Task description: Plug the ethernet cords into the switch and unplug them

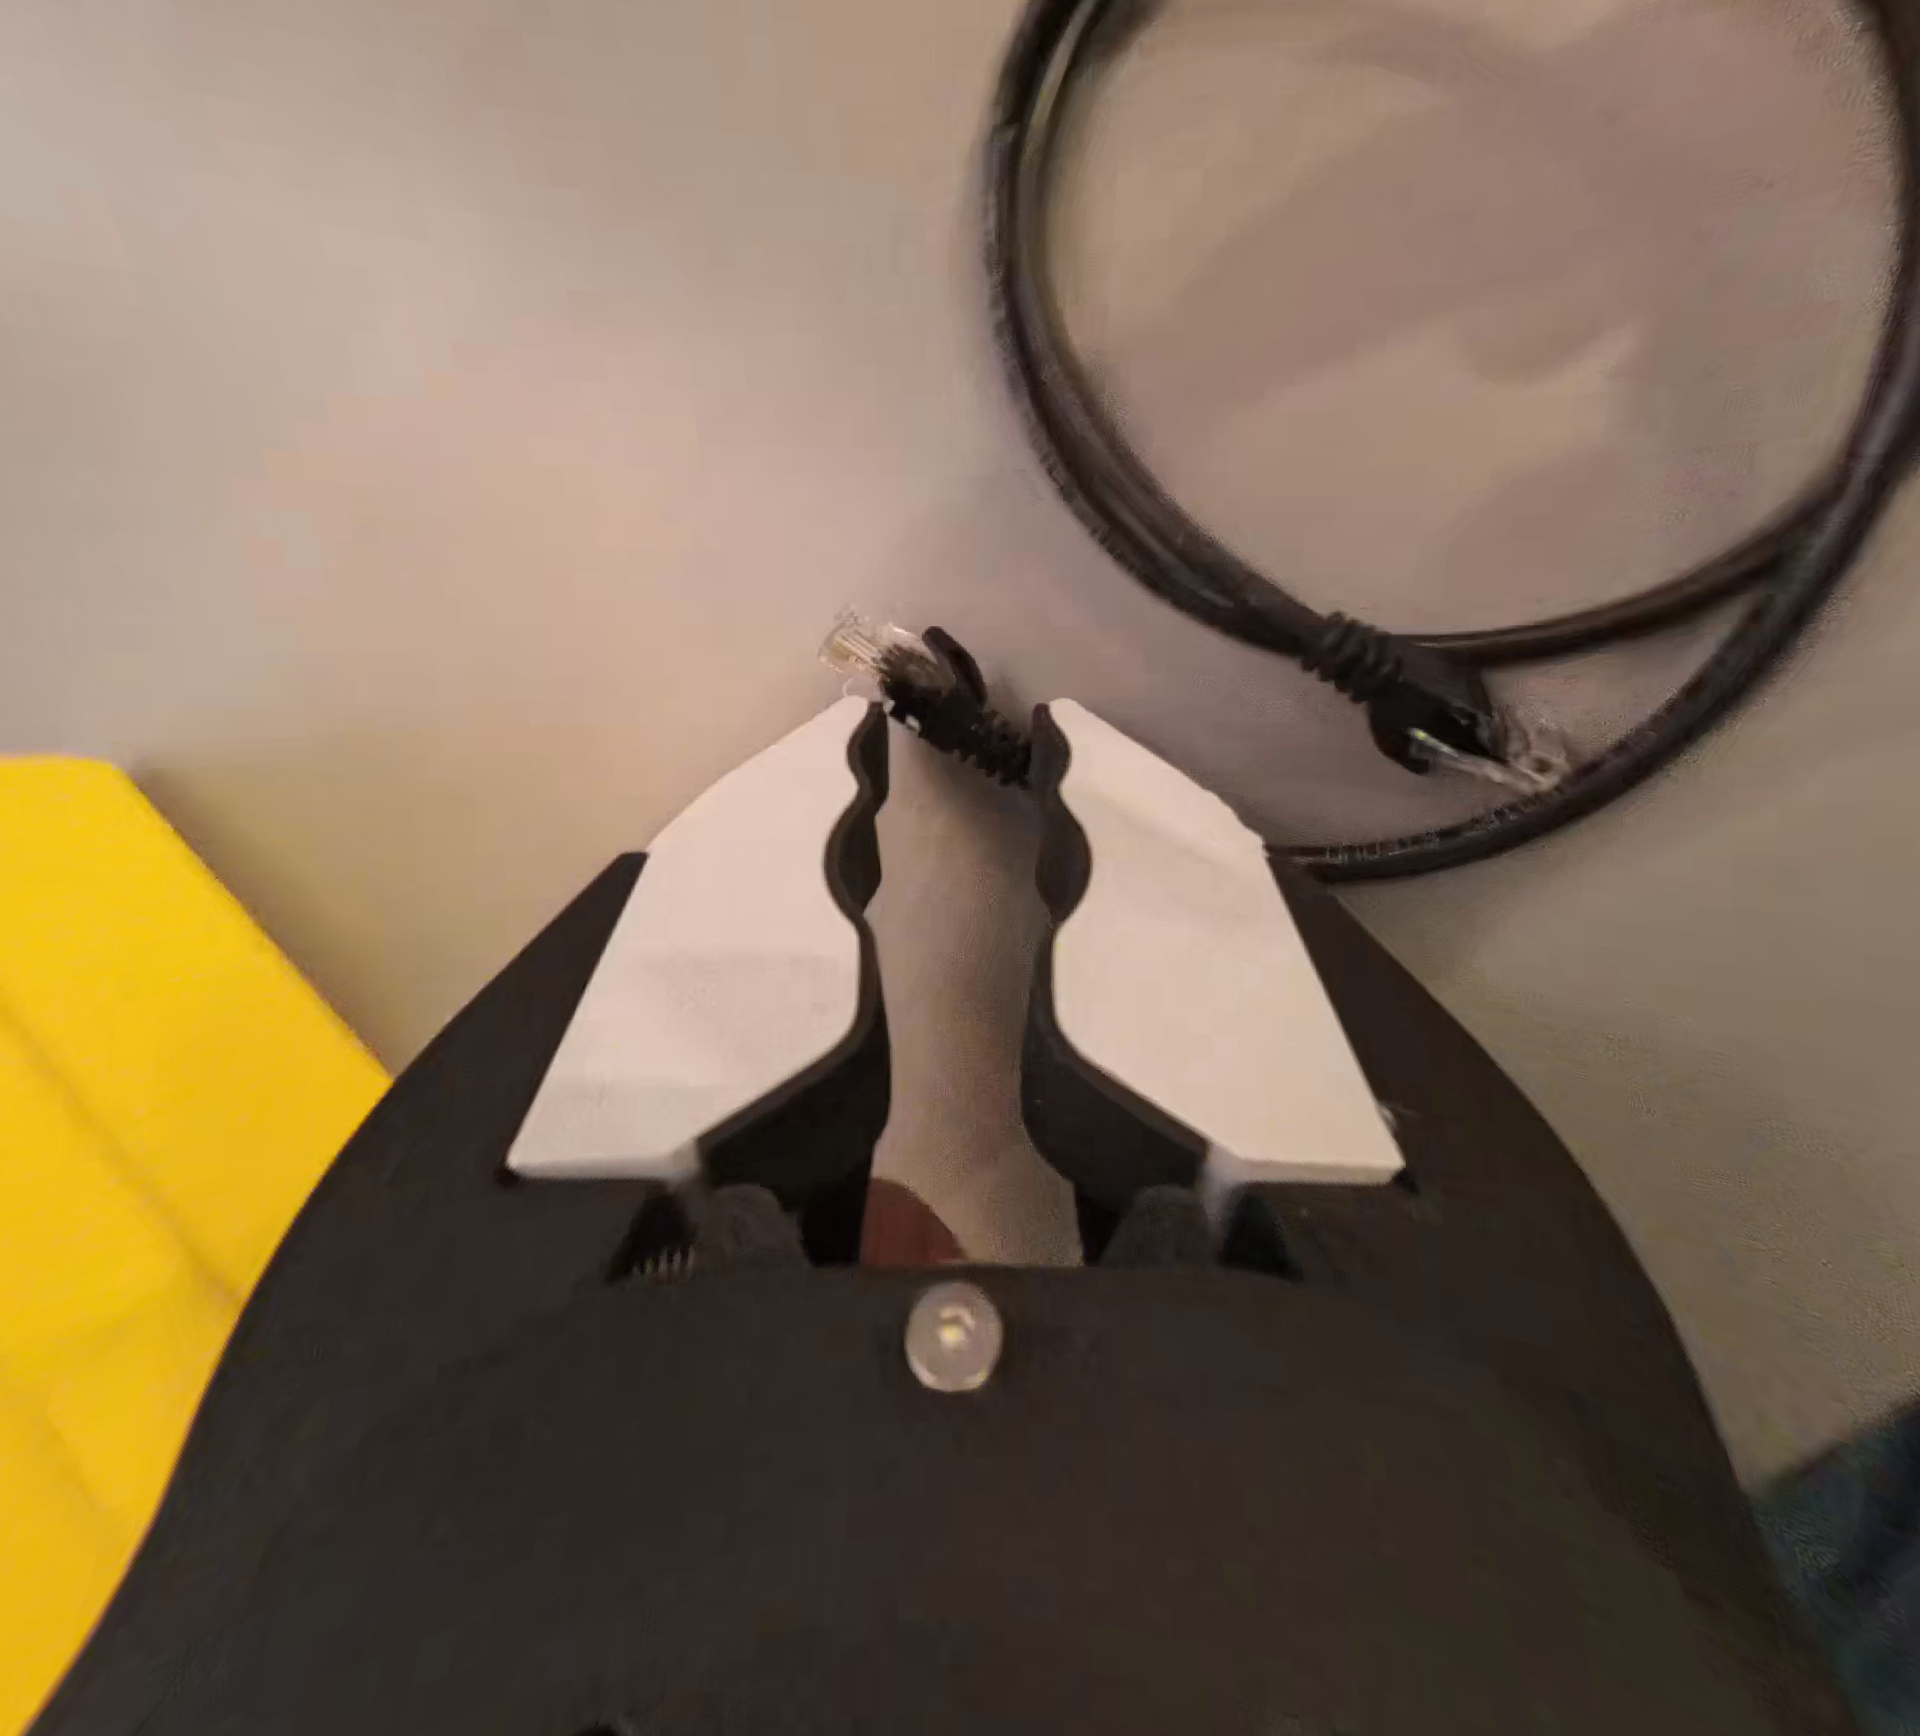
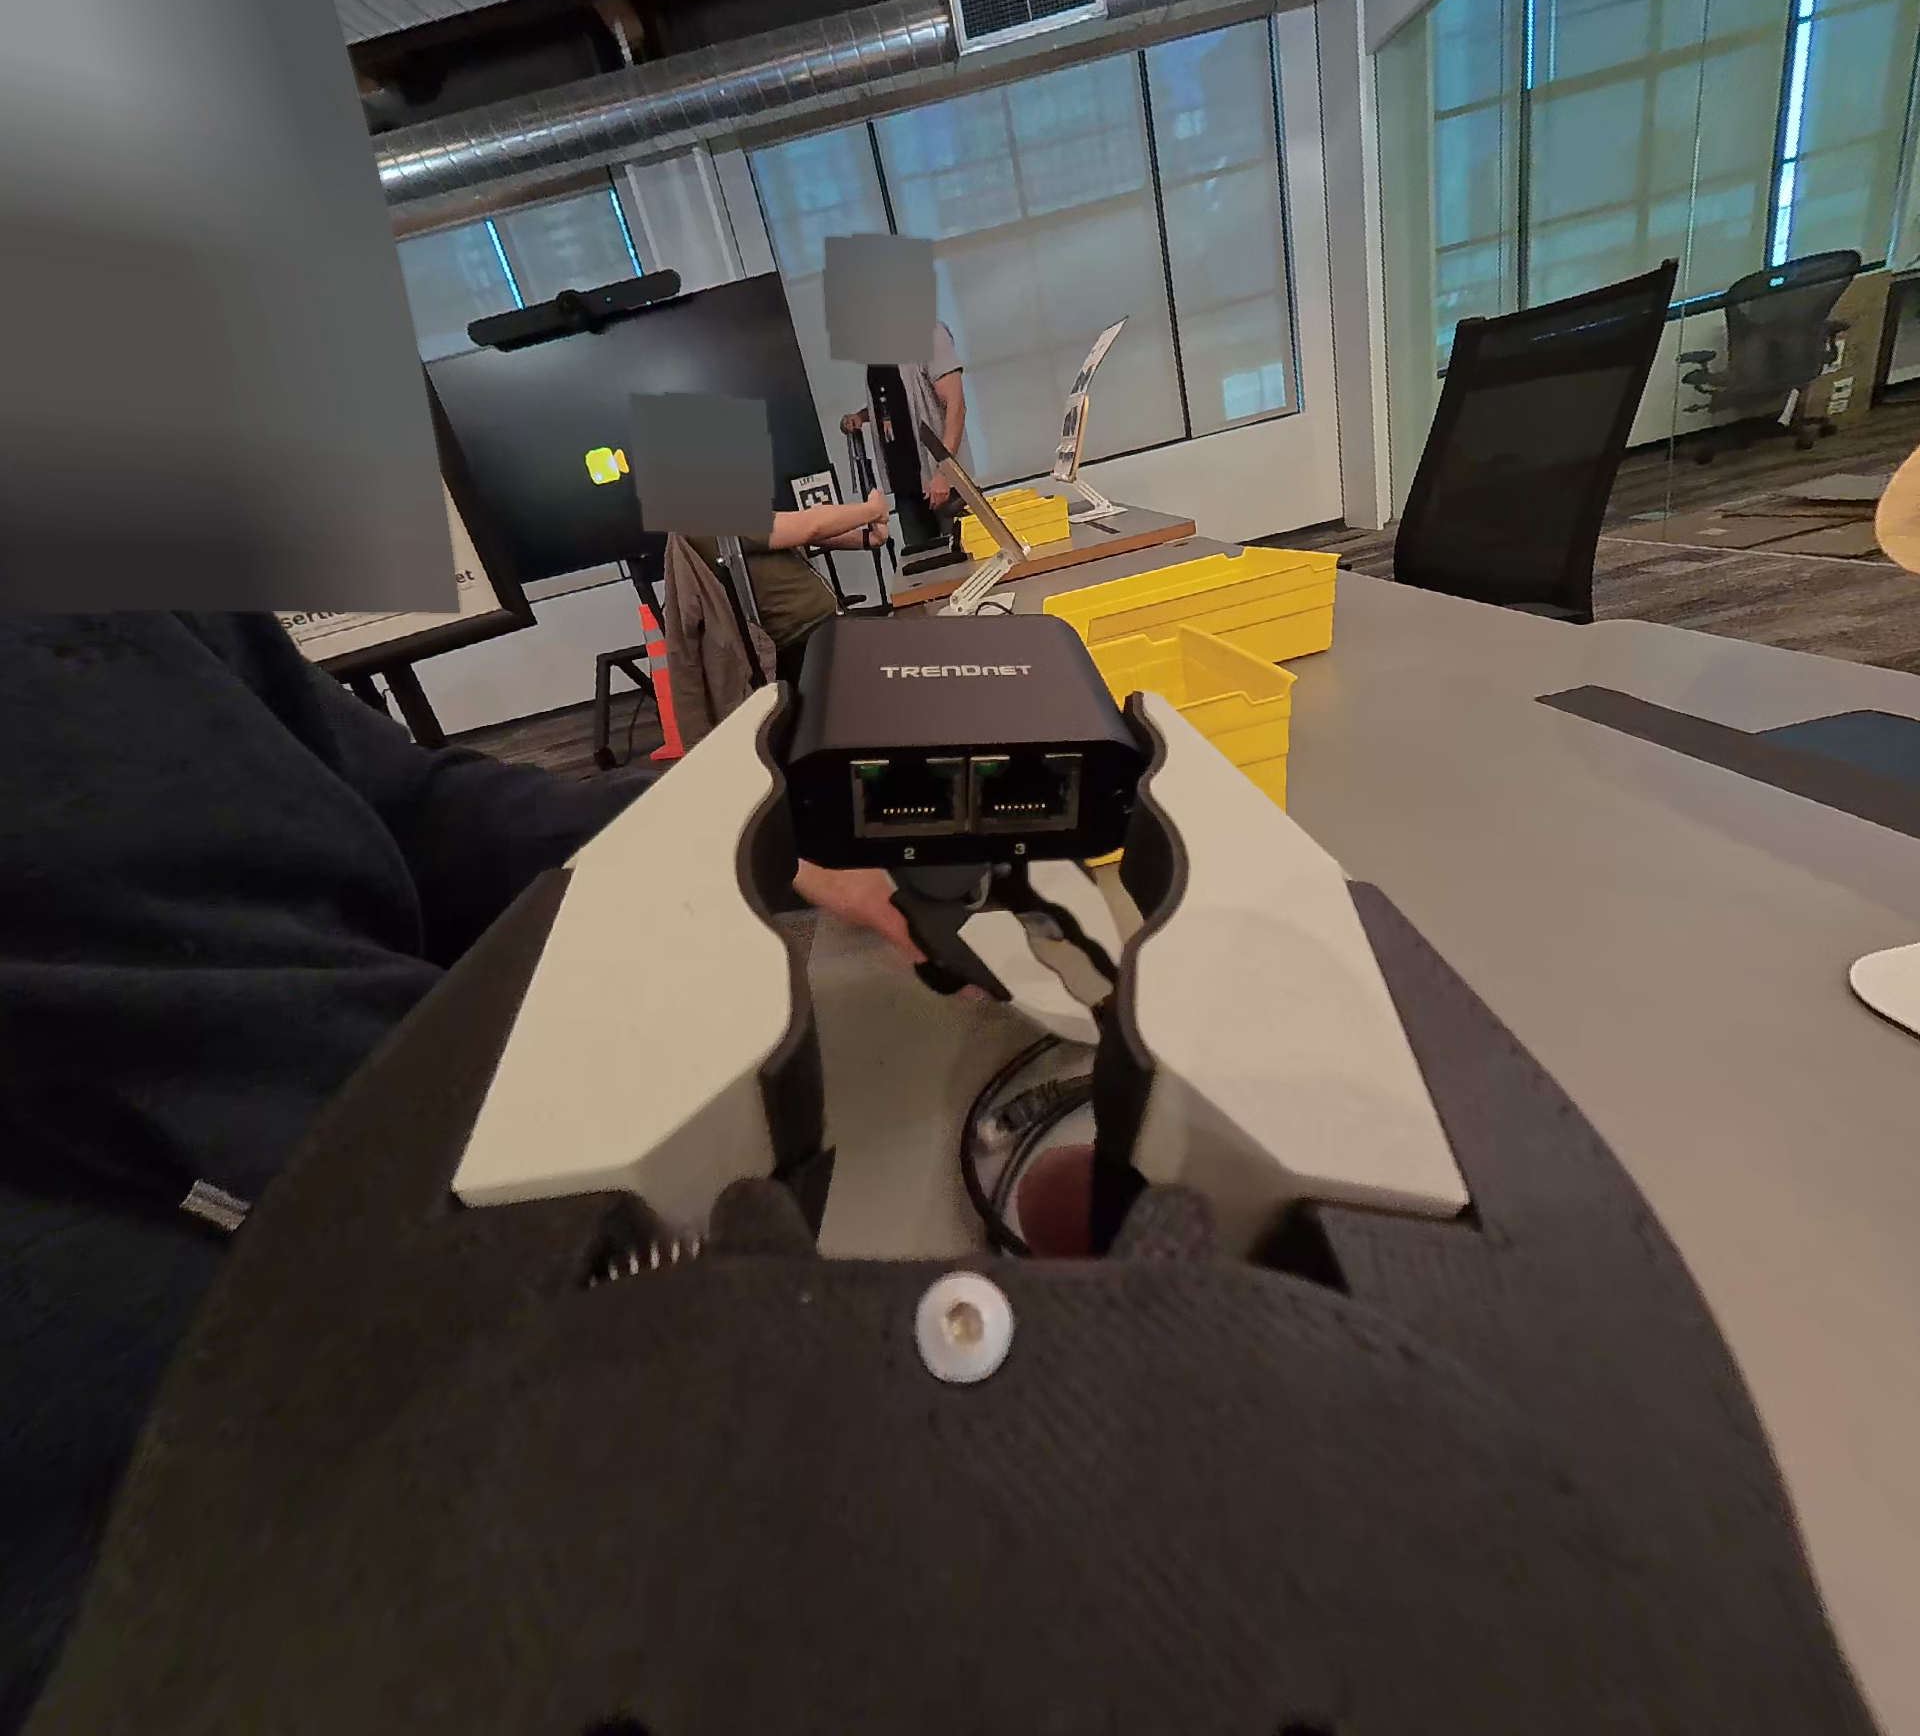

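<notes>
The right gripper (image 2: pixel 961 777) pinches the switch (image 2: pixel 956 741) with ports facing back, probably for insertion; the left gripper (image 1: pixel 961 730), jaws spread, straddles a cord plug (image 1: pixel 914 684) on the table (image 1: pixel 468 284).

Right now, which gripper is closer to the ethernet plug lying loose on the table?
Left. The left gripper has its fingertips open around the plug. The right gripper is raised off the table, clamping the switch.

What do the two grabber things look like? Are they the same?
Yes, they match. The left gripper and the right gripper each have a wide black body, two white fingers lined with wavy black pads, and a round pale screw in the middle. Dark gloved fingertips show behind each.
</notes>
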